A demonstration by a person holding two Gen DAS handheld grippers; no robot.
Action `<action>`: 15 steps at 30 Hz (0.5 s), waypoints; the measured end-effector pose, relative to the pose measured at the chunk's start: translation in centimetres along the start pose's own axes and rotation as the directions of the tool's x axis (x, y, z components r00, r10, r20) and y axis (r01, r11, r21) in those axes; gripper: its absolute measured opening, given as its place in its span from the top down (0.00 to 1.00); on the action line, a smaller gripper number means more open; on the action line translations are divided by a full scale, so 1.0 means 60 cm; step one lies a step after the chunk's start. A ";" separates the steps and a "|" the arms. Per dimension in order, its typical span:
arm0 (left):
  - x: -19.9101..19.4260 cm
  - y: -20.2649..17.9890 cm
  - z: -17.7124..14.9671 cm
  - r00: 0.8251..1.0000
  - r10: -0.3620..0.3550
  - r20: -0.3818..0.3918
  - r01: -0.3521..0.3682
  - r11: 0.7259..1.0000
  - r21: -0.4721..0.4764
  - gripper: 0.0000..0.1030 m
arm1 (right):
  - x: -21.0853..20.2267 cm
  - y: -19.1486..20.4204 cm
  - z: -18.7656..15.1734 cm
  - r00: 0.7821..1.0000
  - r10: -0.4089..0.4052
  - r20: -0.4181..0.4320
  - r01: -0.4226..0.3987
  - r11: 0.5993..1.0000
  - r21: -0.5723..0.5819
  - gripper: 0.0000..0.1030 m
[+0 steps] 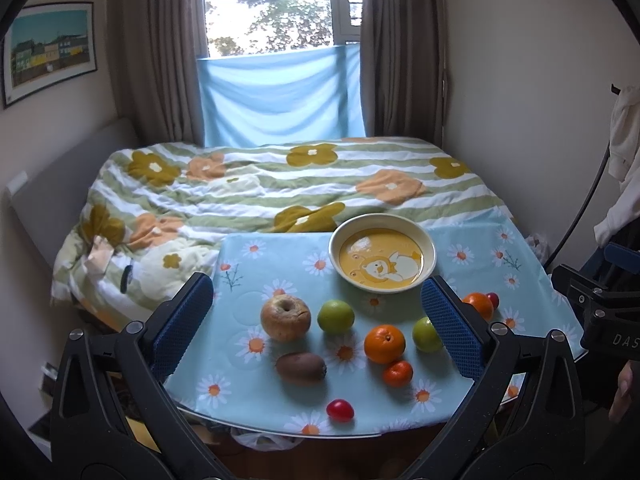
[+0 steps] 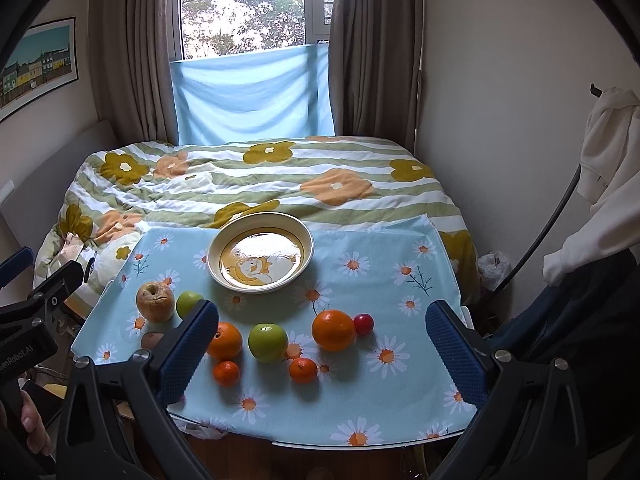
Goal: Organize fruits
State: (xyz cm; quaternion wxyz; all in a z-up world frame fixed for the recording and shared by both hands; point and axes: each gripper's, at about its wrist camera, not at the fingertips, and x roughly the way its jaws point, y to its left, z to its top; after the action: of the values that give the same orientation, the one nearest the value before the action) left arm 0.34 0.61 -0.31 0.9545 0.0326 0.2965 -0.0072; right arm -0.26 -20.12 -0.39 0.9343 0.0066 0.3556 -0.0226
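Note:
A cream bowl (image 1: 428, 240) (image 2: 216, 258) with a yellow cartoon base stands empty at the back of the daisy-print tablecloth (image 1: 280, 264). In front of it lie loose fruits: a wrinkled apple (image 1: 285, 317) (image 2: 155, 301), a kiwi (image 1: 301, 367), two green apples (image 1: 336, 316) (image 2: 268, 342), two oranges (image 1: 384, 343) (image 2: 333, 330), small mandarins (image 1: 397, 373) (image 2: 303, 370) and red cherry tomatoes (image 1: 340, 410) (image 2: 363, 323). My left gripper (image 1: 316, 286) hovers open above the left fruits, holding nothing. Over the right fruits, my right gripper (image 2: 322, 308) is open and empty too.
A bed with a flowered quilt (image 1: 260, 184) lies right behind the table. The table's front edge (image 2: 340, 446) is close below the grippers. A white garment (image 2: 608, 152) hangs at the right wall. A hand (image 2: 34, 424) holds the left gripper's handle.

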 end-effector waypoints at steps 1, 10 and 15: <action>0.000 0.000 0.000 1.000 0.000 0.000 0.000 1.000 0.000 0.00 | 0.000 0.000 0.001 1.000 -0.001 0.000 0.001 1.000 0.000 0.00; 0.000 0.001 -0.001 1.000 -0.002 0.000 0.002 1.000 -0.002 0.00 | 0.003 0.006 -0.003 1.000 0.002 -0.002 -0.002 1.000 0.002 0.00; 0.002 0.002 0.000 1.000 0.000 -0.001 0.000 1.000 0.000 0.00 | 0.002 0.002 -0.004 1.000 0.003 -0.004 -0.003 1.000 0.001 0.00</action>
State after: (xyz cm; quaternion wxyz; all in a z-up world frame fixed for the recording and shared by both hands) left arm 0.43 0.75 -0.36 0.9543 0.0325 0.2969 -0.0070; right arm -0.33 -20.01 -0.64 0.9337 0.0076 0.3574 -0.0216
